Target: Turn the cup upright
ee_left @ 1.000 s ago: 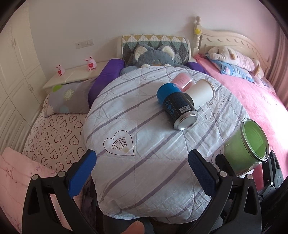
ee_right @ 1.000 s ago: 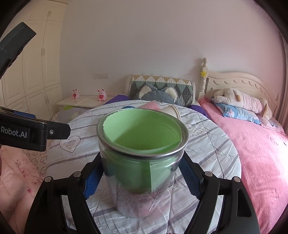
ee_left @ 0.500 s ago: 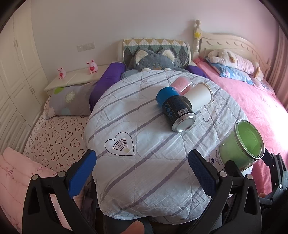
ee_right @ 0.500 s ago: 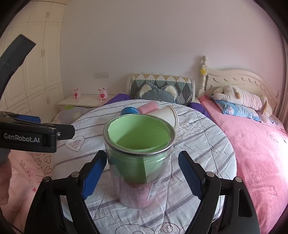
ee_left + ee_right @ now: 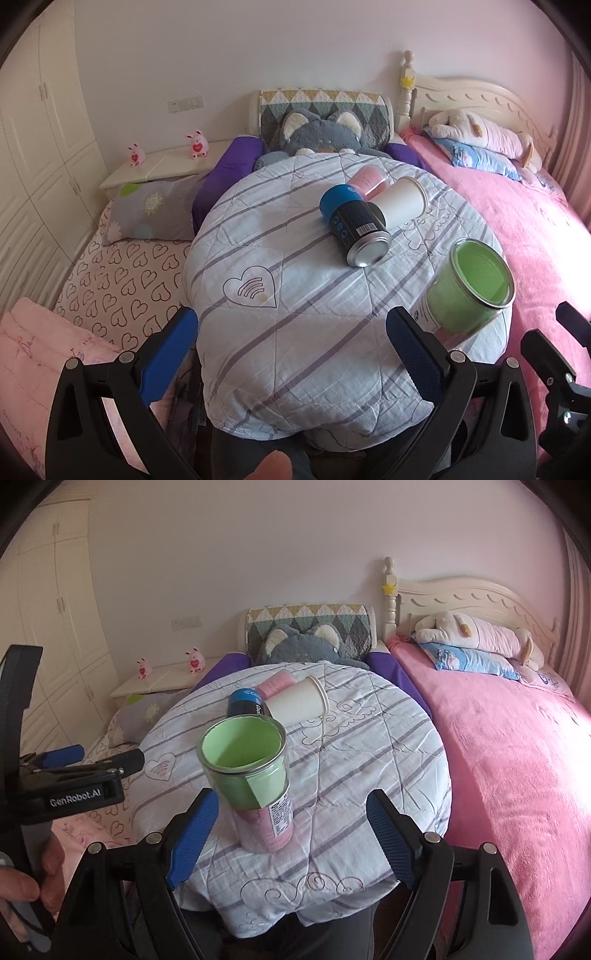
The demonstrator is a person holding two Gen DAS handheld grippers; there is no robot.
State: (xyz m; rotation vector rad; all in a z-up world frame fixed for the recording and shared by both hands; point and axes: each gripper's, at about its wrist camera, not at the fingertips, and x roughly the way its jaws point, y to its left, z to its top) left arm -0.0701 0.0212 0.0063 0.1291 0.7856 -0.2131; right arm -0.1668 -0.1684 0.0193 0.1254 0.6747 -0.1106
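A clear cup with green lining stands upright, mouth up, on the round table with the striped quilt; it also shows in the left wrist view near the right edge. My right gripper is open and empty, jaws wide, drawn back just short of the cup. My left gripper is open and empty at the table's near edge, left of the cup. A blue-and-black can, a white paper cup and a pink cup lie on their sides mid-table.
A pink bed with plush toys lies to the right. A low bed with a heart-print sheet and a grey pillow is on the left. A white nightstand and a grey cat cushion stand behind.
My right gripper opened, let go of the green cup and pulled back from it. The cup stays upright on the table. My left gripper hardly moved.
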